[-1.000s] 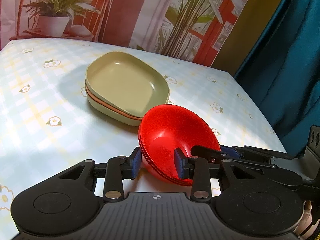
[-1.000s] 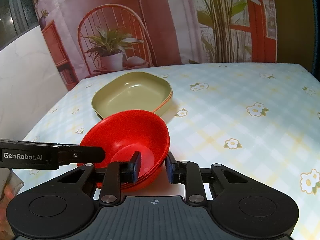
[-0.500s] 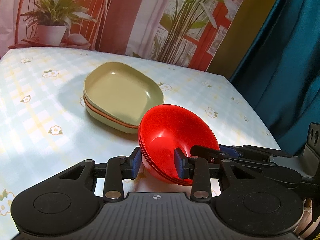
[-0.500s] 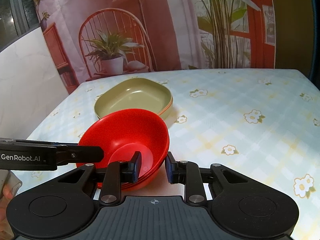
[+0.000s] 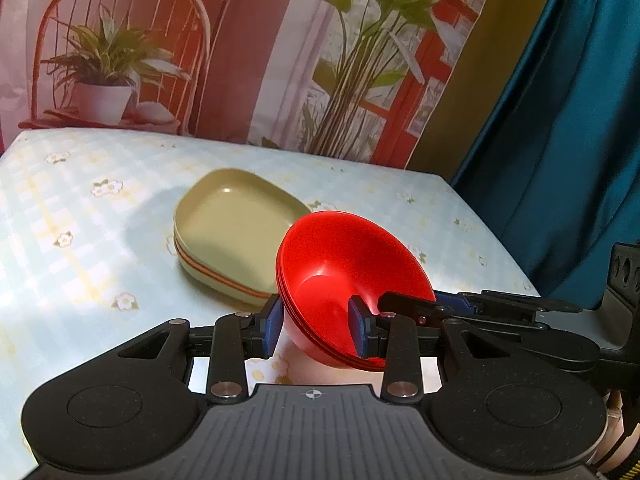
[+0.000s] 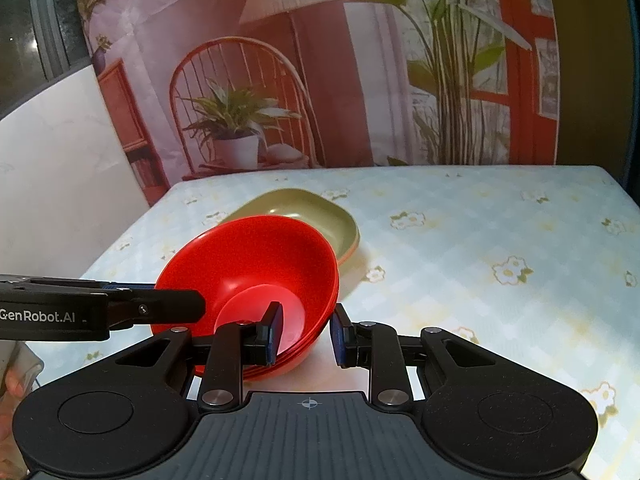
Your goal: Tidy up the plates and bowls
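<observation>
A stack of red bowls (image 5: 344, 264) hangs tilted just above the flowered table (image 5: 80, 240), held from both sides. My left gripper (image 5: 316, 324) is shut on the stack's near-left wall, one blue pad outside and one inside. My right gripper (image 6: 307, 330) is shut on the opposite wall of the red bowls (image 6: 256, 256) in the same way. Each view shows the other gripper's finger reaching into the stack: the right one (image 5: 408, 304) and the left one (image 6: 160, 308). Behind the bowls rests a stack of olive plates (image 5: 236, 232) with an orange one between, the same plates (image 6: 320, 212) partly hidden.
A printed backdrop with chair and plants hangs behind the table. A teal curtain (image 5: 560, 160) stands past the table's right edge, a white wall (image 6: 60, 180) past its left. The tablecloth (image 6: 480, 240) is bare right of the plates. A person's hand (image 6: 8, 392) shows at the lower left.
Both grippers have risen together with the red bowls still clamped. The table and the olive plates now sit lower and farther off in both views.
</observation>
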`<state>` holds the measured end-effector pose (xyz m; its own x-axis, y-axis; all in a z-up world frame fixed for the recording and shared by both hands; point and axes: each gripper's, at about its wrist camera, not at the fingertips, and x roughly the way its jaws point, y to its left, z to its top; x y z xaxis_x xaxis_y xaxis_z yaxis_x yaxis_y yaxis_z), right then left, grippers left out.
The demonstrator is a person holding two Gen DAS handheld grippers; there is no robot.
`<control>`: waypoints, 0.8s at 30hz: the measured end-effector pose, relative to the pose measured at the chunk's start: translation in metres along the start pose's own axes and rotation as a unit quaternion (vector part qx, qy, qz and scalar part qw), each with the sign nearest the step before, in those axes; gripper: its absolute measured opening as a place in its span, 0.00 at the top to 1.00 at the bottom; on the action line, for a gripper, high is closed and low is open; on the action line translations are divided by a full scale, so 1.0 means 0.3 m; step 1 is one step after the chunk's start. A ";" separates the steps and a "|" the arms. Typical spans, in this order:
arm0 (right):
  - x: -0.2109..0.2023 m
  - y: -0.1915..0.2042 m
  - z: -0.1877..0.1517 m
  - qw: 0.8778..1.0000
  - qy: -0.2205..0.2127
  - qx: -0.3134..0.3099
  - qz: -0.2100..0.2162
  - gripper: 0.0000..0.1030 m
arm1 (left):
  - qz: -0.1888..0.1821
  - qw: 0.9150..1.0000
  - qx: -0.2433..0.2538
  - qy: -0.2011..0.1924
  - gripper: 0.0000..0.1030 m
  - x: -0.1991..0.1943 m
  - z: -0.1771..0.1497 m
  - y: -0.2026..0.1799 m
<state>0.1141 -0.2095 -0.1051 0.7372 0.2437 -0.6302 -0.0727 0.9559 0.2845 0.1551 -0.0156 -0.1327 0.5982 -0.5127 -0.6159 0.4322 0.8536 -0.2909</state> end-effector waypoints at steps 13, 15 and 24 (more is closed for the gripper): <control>0.045 -0.006 0.128 1.000 -0.002 0.010 0.013 0.77 | 0.006 1.000 0.000 -0.010 0.64 0.020 0.075 0.015; 0.057 -0.006 0.147 1.000 -0.002 0.008 0.014 0.77 | 0.008 1.000 -0.001 -0.012 0.64 0.027 0.087 0.021; 0.112 -0.012 0.208 1.000 0.000 0.006 0.021 0.77 | 0.012 1.000 0.000 -0.013 0.64 0.067 0.144 0.045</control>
<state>0.1811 -0.2150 -0.0824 0.7338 0.2830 -0.6177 -0.0957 0.9431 0.3185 0.2022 -0.0185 -0.1174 0.6259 -0.4939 -0.6036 0.4174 0.8659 -0.2757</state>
